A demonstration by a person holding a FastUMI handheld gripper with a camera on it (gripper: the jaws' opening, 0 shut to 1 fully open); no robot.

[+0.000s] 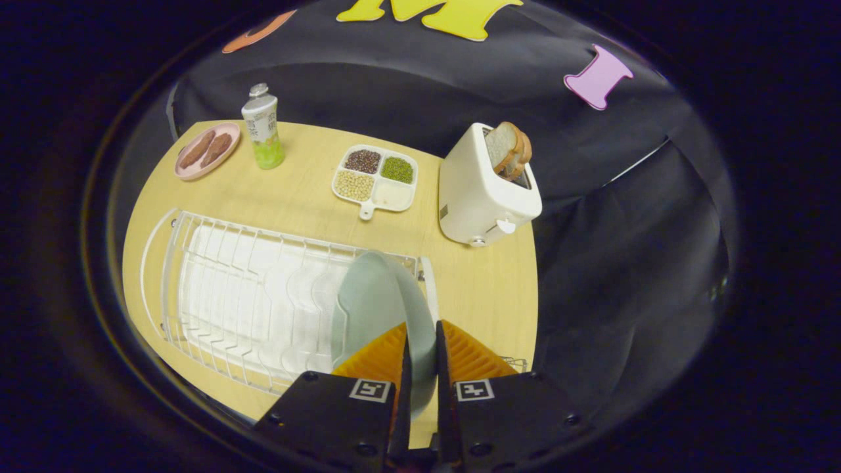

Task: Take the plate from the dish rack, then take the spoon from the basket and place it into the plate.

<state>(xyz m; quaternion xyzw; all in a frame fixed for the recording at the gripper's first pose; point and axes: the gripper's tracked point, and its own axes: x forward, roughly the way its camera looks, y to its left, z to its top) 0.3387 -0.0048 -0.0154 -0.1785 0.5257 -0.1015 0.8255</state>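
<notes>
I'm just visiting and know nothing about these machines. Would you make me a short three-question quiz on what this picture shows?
1. True or false: the gripper has its two fingers closed on the rim of the pale green plate.
2. What stands in the slots of the white toaster? A) bread slices B) a spoon C) a bottle
3. Fill in: the plate stands on edge at one end of the white wire ____.

Key: 1 true. 2 A, the bread slices. 3 dish rack.
</notes>
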